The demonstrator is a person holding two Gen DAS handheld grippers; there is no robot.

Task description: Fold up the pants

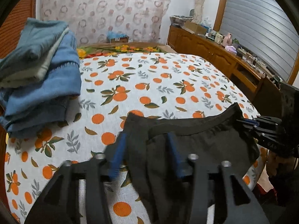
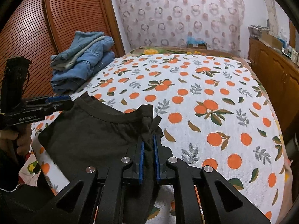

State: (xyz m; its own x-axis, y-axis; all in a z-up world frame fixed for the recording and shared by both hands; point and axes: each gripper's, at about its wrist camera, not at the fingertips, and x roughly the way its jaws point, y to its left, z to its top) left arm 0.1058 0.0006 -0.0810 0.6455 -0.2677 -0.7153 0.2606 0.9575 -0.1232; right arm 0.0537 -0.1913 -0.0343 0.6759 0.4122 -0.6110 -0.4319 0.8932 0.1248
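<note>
Between the left gripper's [image 1: 147,155] parted fingers the pants [image 1: 196,149] hang unpinched; right gripper [image 2: 148,149] clamps the waistband. Regrip before folding.

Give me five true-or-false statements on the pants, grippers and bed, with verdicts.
1. The right gripper is shut on the black pants. True.
2. The left gripper has its blue fingers clamped tight. False: they stand apart.
3. Folded blue clothes are stacked on the bed. True.
4. The bed cover is plain white. False: it has an orange-fruit print.
5. The pants are blue jeans. False: black.
</note>
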